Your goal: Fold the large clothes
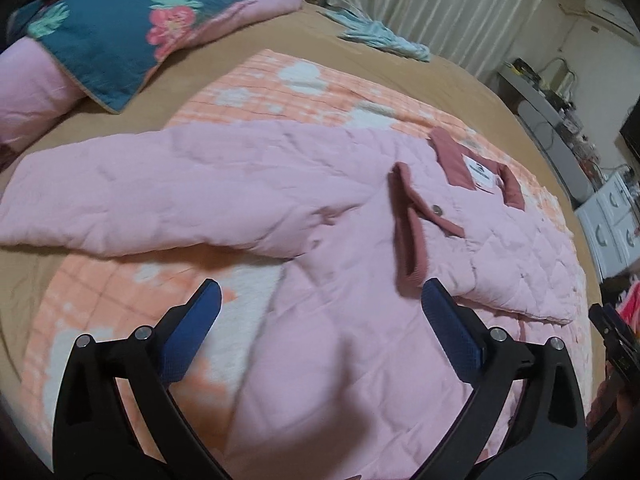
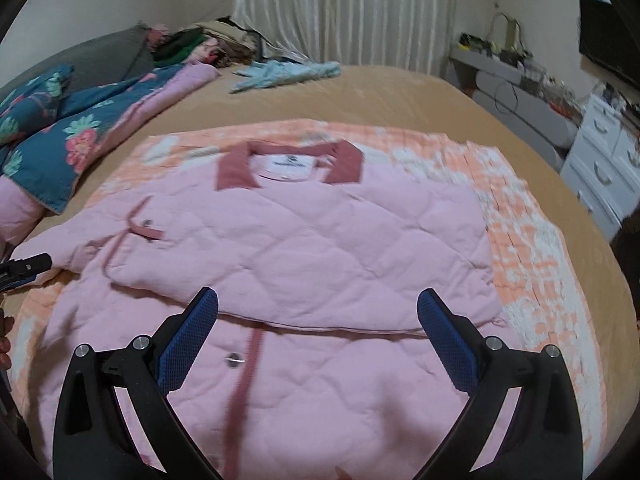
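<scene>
A pink quilted jacket (image 1: 312,184) (image 2: 304,232) with a dark pink collar (image 2: 236,170) lies flat on an orange-and-white blanket (image 1: 256,88) (image 2: 532,240). One sleeve (image 1: 120,192) stretches out to the left in the left wrist view. The other sleeve is folded across the chest, its dark pink cuff (image 1: 408,220) and a button on top. My left gripper (image 1: 322,292) hovers open over the jacket's lower part, holding nothing. My right gripper (image 2: 318,300) is open too, above the jacket's front near the dark pink placket (image 2: 248,364), with nothing between its fingers.
The blanket lies on a tan bed sheet (image 2: 400,92). A teal floral quilt (image 1: 108,28) (image 2: 60,140) is bunched at the left. A light blue garment (image 2: 280,72) lies at the far side. White drawers (image 2: 600,160) and a cluttered grey desk (image 2: 512,76) stand at the right.
</scene>
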A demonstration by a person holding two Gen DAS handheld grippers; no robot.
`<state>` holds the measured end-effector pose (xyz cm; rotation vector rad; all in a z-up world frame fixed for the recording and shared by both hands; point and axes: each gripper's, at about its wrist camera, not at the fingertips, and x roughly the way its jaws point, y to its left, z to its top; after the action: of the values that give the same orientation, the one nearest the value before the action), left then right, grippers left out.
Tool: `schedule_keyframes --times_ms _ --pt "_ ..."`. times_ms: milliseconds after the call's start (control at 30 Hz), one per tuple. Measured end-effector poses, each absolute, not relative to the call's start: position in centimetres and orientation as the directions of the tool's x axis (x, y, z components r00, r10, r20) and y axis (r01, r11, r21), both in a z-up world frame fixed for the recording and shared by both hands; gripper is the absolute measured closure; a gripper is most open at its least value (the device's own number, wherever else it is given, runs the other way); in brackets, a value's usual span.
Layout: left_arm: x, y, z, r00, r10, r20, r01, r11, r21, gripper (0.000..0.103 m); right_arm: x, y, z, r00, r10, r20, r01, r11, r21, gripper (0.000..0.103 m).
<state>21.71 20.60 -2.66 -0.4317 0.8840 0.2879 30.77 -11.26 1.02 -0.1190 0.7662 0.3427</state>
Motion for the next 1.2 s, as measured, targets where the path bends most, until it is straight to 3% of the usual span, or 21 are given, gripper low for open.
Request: schedule_keyframes --times_ms 200,633,833,1200 --pt "18.9 22.3 -2.0 0.598 0.189 -0.779 -0.481 0.862 -0.161 0.009 28.8 -8.3 2.3 0.669 0.306 -0.678 -0.392 0.919 0.028 0.004" --pt "14.9 26.7 -1.5 0.598 0.272 -0.754 -0.569 0.806 -0.16 0.009 25.4 -1.0 4.1 0.653 0.382 -0.653 -0.505 0.863 0.0 0.004" --pt "14.2 28.5 -2.0 0.567 0.357 -0.742 -0.621 0.778 -0.101 0.009 24.3 2.6 5.0 0.642 0.412 -0.647 -0.564 0.825 -0.034 0.004" --pt "13.5 33.0 -3.6 0.552 0.359 -0.753 -0.688 0.706 -0.168 0.009 24.1 8.6 4.8 0.626 0.438 -0.645 -0.62 0.781 -0.072 0.004"
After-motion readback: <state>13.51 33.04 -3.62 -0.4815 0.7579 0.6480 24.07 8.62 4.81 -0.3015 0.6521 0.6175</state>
